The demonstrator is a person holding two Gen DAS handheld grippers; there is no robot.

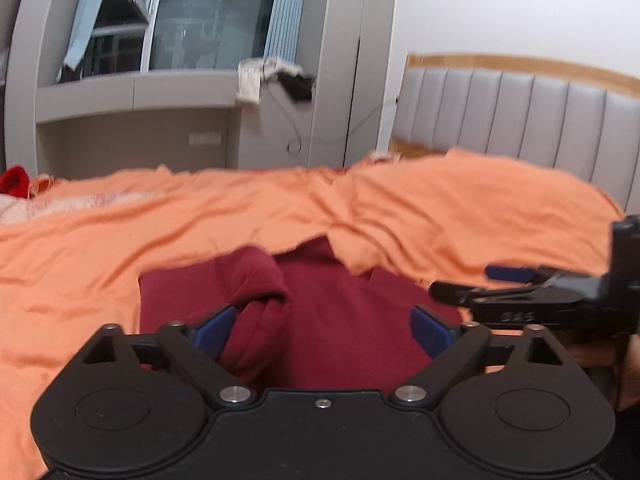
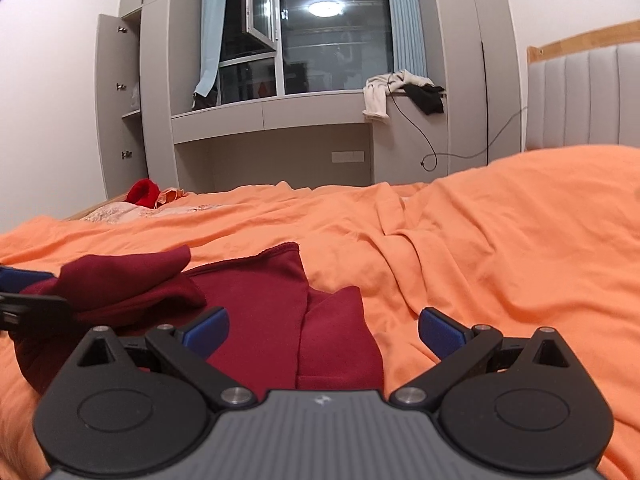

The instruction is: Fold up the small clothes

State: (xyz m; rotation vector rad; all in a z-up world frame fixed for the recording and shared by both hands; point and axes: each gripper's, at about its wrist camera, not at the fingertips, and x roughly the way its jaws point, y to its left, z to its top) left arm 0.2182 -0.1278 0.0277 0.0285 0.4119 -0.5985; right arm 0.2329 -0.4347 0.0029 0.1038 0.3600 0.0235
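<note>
Both claws released over a half-folded dark red garment on the bed

The left claw [image 1: 320, 330] stands wide apart, its blue pads [image 1: 214, 330] pressing on nothing, though a rolled lump of the dark red garment [image 1: 332, 320] lies between them against the left pad; the right claw [image 2: 324, 332] is likewise spread and empty above the cloth. The likely risk: that loose roll may spring back or snag on the left pad as the claw pulls away, undoing the fold, and the rumpled orange bedsheet [image 2: 500, 240] underneath could drag the fabric askew. The garment is soft, thick-looking, with one stitched edge showing, lying partly flat, partly bunched on the left.
</note>
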